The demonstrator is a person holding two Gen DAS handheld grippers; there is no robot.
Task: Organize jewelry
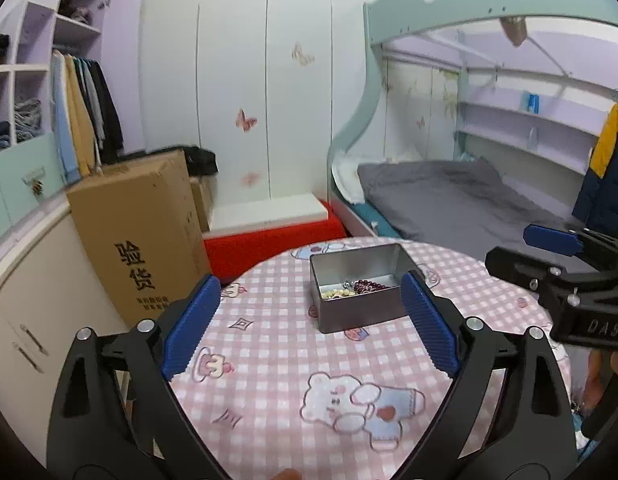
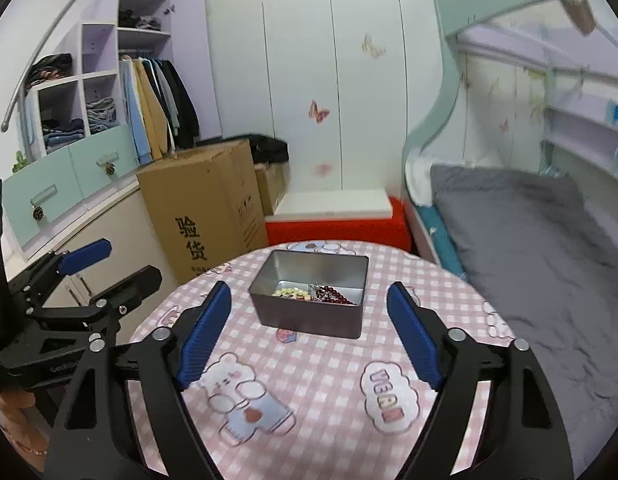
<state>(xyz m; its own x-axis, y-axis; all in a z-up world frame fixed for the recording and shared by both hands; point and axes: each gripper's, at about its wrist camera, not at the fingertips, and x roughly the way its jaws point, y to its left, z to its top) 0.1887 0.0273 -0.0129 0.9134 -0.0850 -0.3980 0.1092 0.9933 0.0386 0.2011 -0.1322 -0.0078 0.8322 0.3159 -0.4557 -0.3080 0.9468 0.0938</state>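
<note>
Left gripper [image 1: 309,312]: your blue pads spread wide, nothing between them. The metal tin [image 1: 359,288] sits ahead, nearer your right finger [image 1: 427,320] than your left; the tin's near right corner is hidden behind that pad's tip.
Right gripper [image 2: 309,332]: also spread wide and empty. The tin lies just beyond the fingertips, roughly centred in the gap, slightly toward the left finger [image 2: 205,332].
Tin: open-topped rectangular box, no lid in view, resting on the pink checked tablecloth [image 2: 329,384] of the round table.
Contents: dark red bead bracelet [image 2: 337,294] heaped against the tin's near wall; pale yellow-green bead string [image 2: 291,293] beside it, touching or tangled; between them something silvery, too small to name.
Jewelry outside tin: none visible on the cloth in either view.
Handling, beads: likely light, limp, apt to slither off ribbed pads. Pinch across a bunch of beads, not a single strand, and lift slowly; the two strings may come up together.
Handling, tin: thin, stiff, probably light and smooth. Likely to slide on the cloth if nudged; you could brace a side wall with one gripper while the other reaches in from above.
Risk: the near wall crowds the beads, so finger entry is tight.
</note>
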